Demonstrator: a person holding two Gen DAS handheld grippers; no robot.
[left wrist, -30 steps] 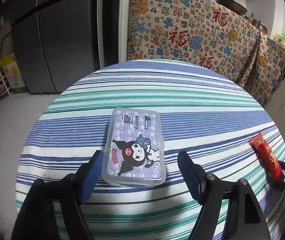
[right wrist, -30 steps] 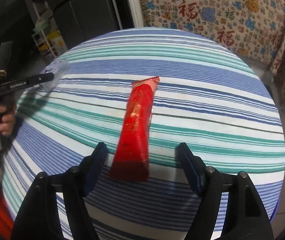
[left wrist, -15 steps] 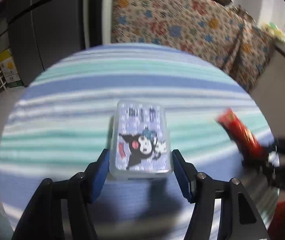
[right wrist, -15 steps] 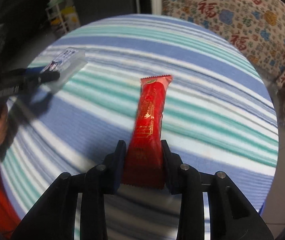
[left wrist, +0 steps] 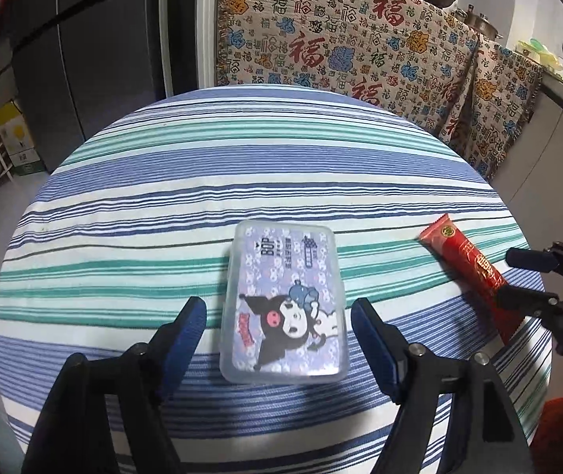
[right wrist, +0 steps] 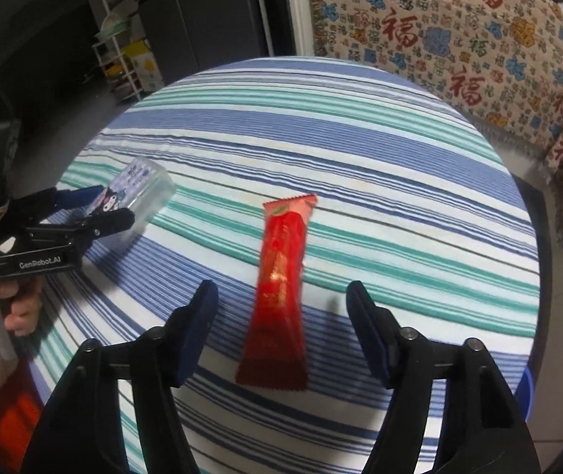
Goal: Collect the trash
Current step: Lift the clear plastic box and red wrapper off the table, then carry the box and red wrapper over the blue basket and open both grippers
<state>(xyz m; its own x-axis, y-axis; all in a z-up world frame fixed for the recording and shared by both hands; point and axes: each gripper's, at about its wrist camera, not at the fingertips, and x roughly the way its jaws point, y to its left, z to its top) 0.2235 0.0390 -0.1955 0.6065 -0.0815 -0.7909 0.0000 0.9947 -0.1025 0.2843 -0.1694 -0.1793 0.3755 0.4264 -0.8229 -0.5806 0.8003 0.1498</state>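
On the striped tabletop (left wrist: 218,166) lie 2 pieces to collect: a clear plastic box (left wrist: 284,308) with a cartoon print and a long red wrapper (right wrist: 281,288). Each lies flat on the cloth, well apart from the other. The left gripper (left wrist: 275,314) has its jaws apart, 1 blue-padded finger on either side of the box with a gap visible on both sides, touching neither edge. The right gripper (right wrist: 281,296) is likewise spread wide around the near half of the wrapper, not touching it. From the right wrist view the box (right wrist: 139,191) sits between the left gripper's (right wrist: 109,205) fingers at the far left. Behind the tabletop hangs a patterned cloth (left wrist: 344,39) beside a dark fridge (left wrist: 84,47).
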